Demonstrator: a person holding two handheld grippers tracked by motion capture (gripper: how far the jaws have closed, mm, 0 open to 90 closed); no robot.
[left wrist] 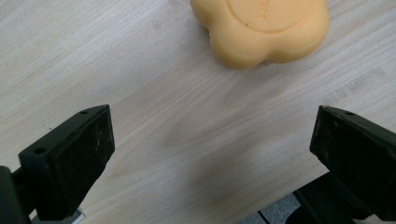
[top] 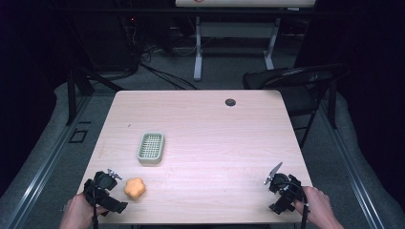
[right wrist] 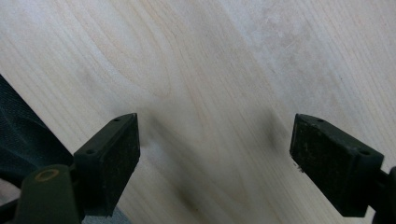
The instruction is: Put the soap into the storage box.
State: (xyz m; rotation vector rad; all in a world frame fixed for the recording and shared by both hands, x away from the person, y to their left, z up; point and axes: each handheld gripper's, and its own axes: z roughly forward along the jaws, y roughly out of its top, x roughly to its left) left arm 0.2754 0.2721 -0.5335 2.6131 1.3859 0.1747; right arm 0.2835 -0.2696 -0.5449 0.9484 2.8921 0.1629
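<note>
Soap location: the orange soap (top: pixel 134 188) is seen near the front left corner of the table (top: pixel 215 138), lying flat on the bare wood.
Soap shape: a low, flower-lobed cake with a round raised centre is shown; no long axis is present, so a grip across any pair of lobes is judged equal.
Soap material: a smooth, waxy, matte surface is seen in the left gripper view (left wrist: pixel 261 28); it is judged firm but slippery.
Key relation: the soap lies just right of the left gripper (top: pixel 109 177), apart from it; in the left gripper view it sits ahead of the jaws and towards the right one, not between them.
Nearer hand: the left hand (top: pixel 79 212) is much nearer; the right gripper (top: pixel 273 175) is held well apart at the front right.
Left jaws: spread wide, nothing between them.
Right jaws: spread wide over bare wood, nothing held (right wrist: pixel 212 154).
Soap dish: a pale green dish (top: pixel 151 148) with a slotted grid insert and rounded corners stands beyond the soap, long axis running near to far.
Table surface: light wood grain, level, with a dark grommet (top: pixel 230 102) at the far edge.
</note>
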